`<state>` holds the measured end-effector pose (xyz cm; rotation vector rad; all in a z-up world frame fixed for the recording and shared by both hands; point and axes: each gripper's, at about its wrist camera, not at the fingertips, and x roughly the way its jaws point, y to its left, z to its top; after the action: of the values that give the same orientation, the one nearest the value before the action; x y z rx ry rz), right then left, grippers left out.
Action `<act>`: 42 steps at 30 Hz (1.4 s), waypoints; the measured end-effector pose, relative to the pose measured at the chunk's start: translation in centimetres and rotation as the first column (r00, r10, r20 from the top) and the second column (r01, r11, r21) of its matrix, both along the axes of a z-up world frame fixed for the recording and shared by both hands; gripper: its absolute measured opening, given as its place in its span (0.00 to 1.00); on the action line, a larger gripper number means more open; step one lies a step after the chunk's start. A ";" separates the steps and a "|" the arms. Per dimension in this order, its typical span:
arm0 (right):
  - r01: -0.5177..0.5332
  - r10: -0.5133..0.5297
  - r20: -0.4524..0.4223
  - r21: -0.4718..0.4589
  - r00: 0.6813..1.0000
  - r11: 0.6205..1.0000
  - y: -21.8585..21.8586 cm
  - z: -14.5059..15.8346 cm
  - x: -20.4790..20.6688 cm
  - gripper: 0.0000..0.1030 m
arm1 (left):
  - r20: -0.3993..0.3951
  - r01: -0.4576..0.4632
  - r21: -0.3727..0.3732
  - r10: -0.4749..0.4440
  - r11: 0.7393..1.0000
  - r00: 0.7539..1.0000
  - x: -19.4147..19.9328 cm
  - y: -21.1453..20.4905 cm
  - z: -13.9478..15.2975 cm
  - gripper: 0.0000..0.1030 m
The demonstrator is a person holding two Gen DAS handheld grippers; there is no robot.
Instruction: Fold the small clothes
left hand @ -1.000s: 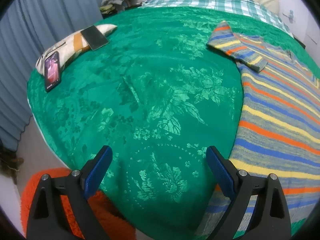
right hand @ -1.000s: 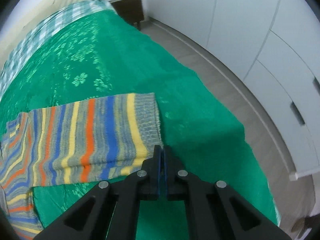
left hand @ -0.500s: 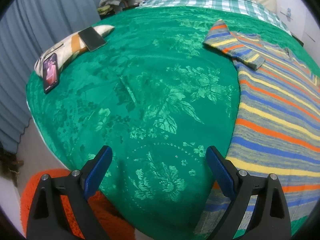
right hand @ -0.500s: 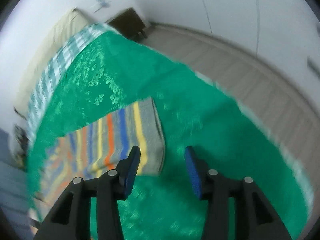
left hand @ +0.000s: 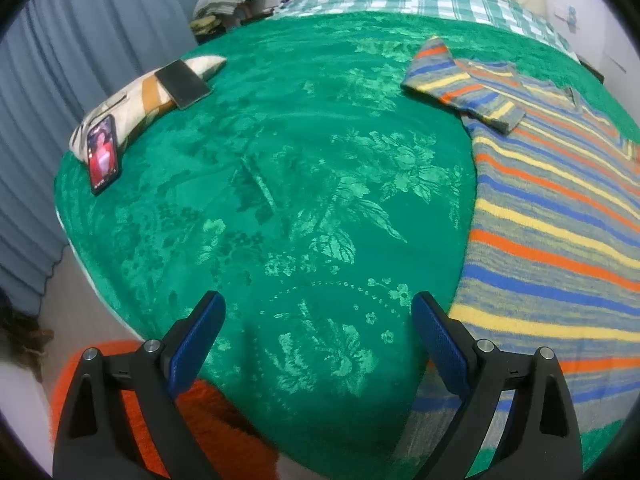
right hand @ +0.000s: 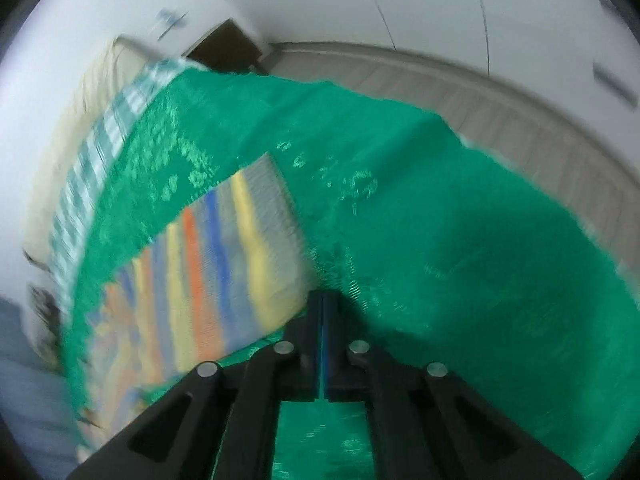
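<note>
Left wrist view: the left gripper (left hand: 318, 322) hangs over the green bedspread (left hand: 280, 184) with jaws wide, nothing between them — the striped sweater (left hand: 560, 232) lies flat just to its right. Right wrist view, blurred: the right gripper (right hand: 322, 308) has just snapped closed, pads together at the sweater's (right hand: 224, 256) near corner — whether cloth is pinched, I cannot tell.

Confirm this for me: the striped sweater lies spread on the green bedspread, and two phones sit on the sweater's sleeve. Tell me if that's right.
Not quite. The striped sweater does lie spread on the green bedspread, but the two phones rest on a small patterned pillow at the bed's far-left edge, well apart from the sleeve. The left wrist view shows it.
</note>
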<state>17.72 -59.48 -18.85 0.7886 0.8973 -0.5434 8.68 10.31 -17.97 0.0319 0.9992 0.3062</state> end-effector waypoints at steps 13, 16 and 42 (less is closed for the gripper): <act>-0.393 0.426 0.121 -0.230 0.896 0.890 15.8 5.2 -8.3 0.66 | -0.006 0.708 0.164 -0.717 0.687 0.697 15.3 -12.3 5.5 0.81; -0.493 0.526 0.186 -0.199 0.830 0.847 21.3 5.2 -10.3 0.66 | -0.123 0.681 0.137 -0.670 0.719 0.732 21.3 -12.7 0.5 0.76; -0.729 0.765 0.040 -0.275 0.643 0.627 31.8 1.5 -11.0 0.66 | -0.018 -0.225 -0.694 0.296 0.684 0.955 21.7 19.8 -1.8 0.36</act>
<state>6.75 -27.70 -17.37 0.1711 0.9062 0.1684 30.41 30.12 -19.80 -0.8197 0.9701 0.1730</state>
